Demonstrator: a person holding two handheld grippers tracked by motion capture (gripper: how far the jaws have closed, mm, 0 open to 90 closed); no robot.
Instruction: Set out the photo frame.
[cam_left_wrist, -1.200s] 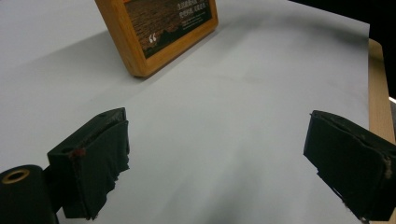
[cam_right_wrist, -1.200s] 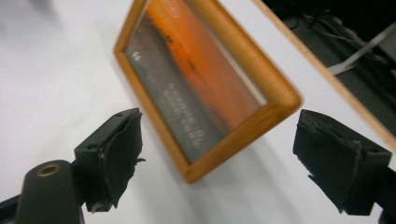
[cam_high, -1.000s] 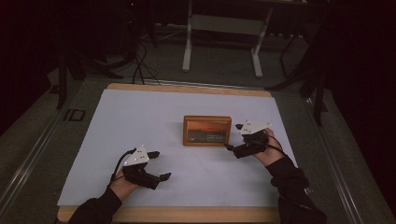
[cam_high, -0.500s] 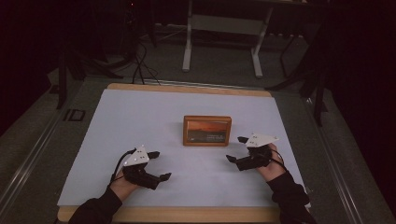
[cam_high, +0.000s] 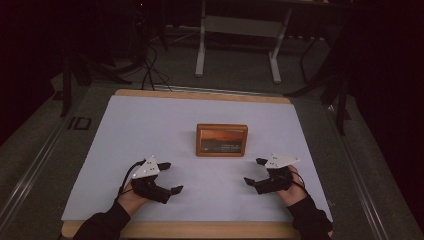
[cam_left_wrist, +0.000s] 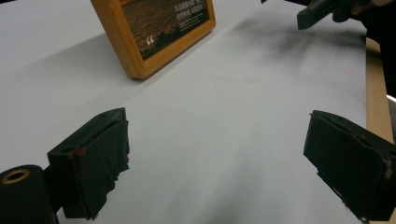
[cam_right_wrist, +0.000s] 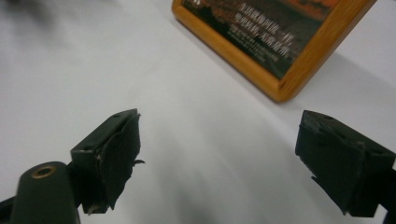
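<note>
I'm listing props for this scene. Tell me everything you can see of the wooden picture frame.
The picture frame is a small landscape rectangle with a broad border of orange-brown wood. It holds a dark picture with an orange-red sky on top and lines of small white text that are too small to read. It stands upright, or nearly so, near the middle of the white table cover, facing the person. Nothing but the cover touches it; the left tool and right tool are open and apart from it.
</note>
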